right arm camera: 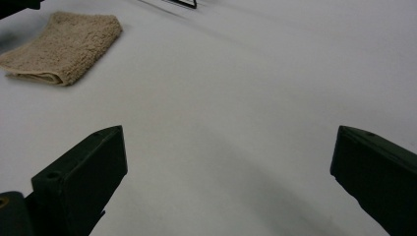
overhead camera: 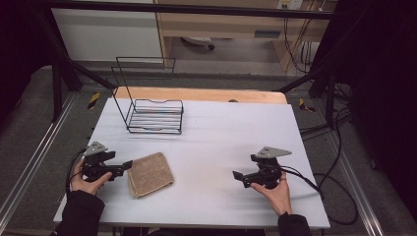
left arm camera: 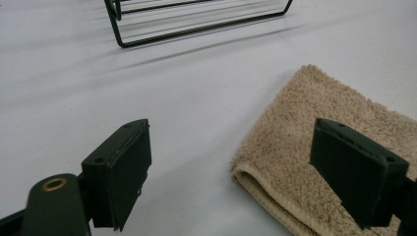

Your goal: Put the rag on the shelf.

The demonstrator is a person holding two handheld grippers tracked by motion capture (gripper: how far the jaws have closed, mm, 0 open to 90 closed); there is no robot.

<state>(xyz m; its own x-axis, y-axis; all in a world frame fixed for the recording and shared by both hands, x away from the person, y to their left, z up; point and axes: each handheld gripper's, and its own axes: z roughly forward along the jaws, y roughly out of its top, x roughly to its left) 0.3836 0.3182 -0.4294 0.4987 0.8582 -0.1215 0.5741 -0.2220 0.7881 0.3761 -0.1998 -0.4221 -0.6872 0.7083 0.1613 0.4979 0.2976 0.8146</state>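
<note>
Towel (overhead camera: 150, 174): folded, flat on the tabletop (overhead camera: 221, 142), in front of the rack (overhead camera: 155, 115). Left gripper (overhead camera: 129, 164): jaws apart at the towel's left edge, nothing clamped. Right gripper (overhead camera: 237, 175): jaws apart, well right of the towel. We judge the approach is under way; next we need to close on that edge.

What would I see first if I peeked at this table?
A fluffy tan folded towel lies near the front left of the white table, right beside the open left gripper. A black wire rack stands farther back on the left. The right gripper, open too, hovers over bare table on the right.
</note>
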